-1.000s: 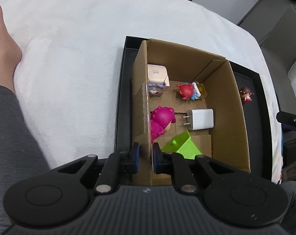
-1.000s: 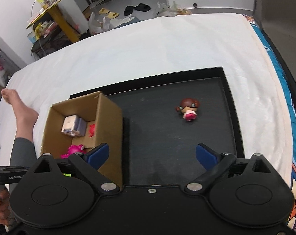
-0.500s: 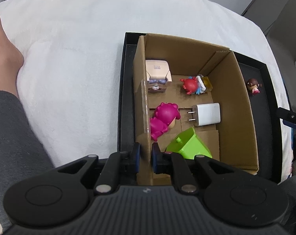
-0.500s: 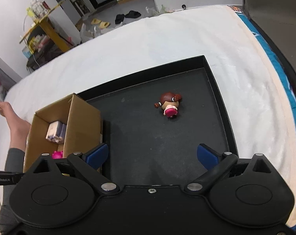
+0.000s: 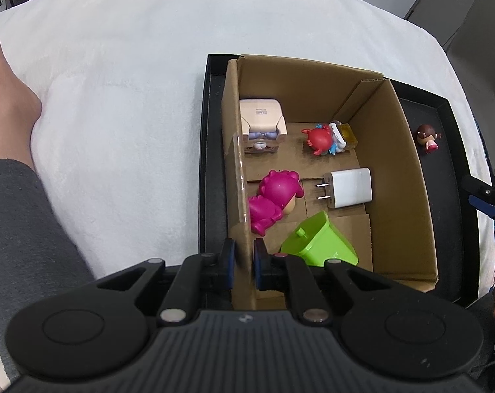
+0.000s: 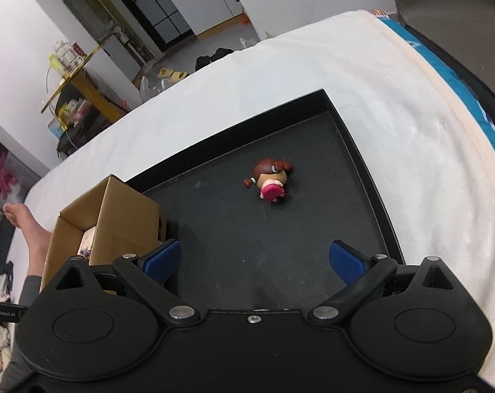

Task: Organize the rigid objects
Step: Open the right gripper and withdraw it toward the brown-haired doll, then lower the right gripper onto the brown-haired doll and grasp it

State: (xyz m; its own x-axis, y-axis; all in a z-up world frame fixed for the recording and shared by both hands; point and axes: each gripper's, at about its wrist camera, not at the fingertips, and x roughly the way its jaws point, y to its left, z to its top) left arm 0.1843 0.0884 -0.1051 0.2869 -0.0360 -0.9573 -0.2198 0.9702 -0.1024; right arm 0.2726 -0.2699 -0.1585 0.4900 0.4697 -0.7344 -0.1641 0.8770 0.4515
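Left gripper [image 5: 244, 262] is clamped on the box [image 5: 408, 177] wall, five things already inside. Only the doll [image 6: 269, 180] is left, dead ahead of the wide-open right gripper [image 6: 254, 262].

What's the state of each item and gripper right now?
left gripper: shut on cardboard box wall
right gripper: open, empty
cardboard box: open-topped, in the black tray
brown-haired figurine: lying on tray, outside box
white charger: flat in box
green scoop: in box
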